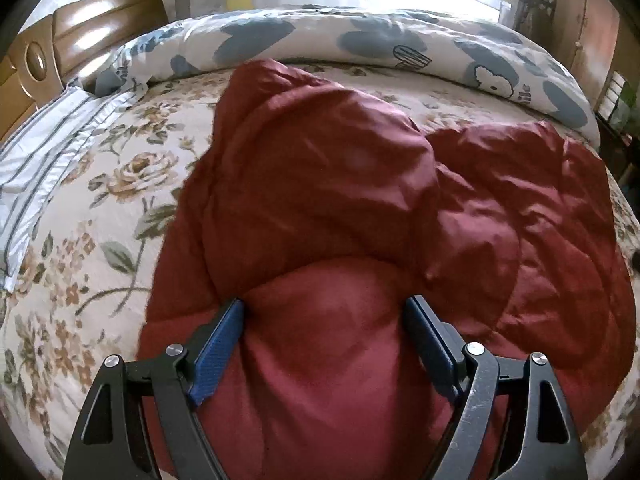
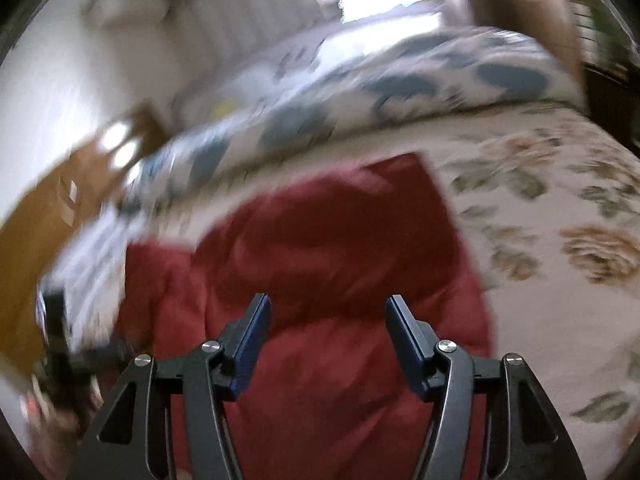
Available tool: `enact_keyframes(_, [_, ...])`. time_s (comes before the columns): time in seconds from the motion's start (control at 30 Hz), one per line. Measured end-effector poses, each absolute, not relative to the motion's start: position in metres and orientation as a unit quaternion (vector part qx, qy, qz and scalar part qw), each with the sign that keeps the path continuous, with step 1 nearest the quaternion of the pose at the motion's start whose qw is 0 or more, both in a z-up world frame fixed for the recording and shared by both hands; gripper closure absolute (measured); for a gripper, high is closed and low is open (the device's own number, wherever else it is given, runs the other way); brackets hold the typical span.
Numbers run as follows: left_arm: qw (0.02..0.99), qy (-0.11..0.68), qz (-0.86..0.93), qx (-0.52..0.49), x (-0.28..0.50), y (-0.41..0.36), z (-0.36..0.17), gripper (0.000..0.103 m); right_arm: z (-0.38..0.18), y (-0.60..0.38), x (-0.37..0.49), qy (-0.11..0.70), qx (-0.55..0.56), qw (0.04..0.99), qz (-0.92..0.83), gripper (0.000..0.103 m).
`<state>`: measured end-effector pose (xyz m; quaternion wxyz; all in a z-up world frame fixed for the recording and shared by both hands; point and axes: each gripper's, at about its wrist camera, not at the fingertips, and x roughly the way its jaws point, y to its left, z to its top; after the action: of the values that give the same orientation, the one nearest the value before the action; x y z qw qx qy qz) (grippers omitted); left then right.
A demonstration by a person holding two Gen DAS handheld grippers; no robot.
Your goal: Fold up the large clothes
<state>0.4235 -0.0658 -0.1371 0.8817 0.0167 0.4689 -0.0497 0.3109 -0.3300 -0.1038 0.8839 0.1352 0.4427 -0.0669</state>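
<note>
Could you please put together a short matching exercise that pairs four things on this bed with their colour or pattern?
Things:
1. jacket
2. bedspread
3. quilt
4. pillow

Looks:
A. white with grey stripes
B. plain dark red
C. cream with brown roses and green leaves
D. white with blue patches

Pairs: 1-B, 2-C, 3-D, 4-A
</note>
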Motion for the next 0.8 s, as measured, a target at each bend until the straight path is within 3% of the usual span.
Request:
enact_keyframes(0.13, [0.878, 0.477, -0.032, 0.012, 0.446, -0.062, -0.141, 0.02, -0.139, -0.346, 0.332, 0.482, 0.144, 0.859, -0.092, 0.043])
enact_keyframes(0.47, [0.865, 0.501, -0.013, -0.029, 0.496, -0.054, -0.169, 0.007, -0.161, -0.377, 0.351, 0.49, 0.207, 0.839, -0.116, 0.042])
enact_keyframes(0.8, [0.871, 0.486, -0.042, -0.061, 0.478, -0.035, -0.15, 0.01, -0.14, -0.382, 0.336, 0.469, 0.231, 0.845, -0.111, 0.041])
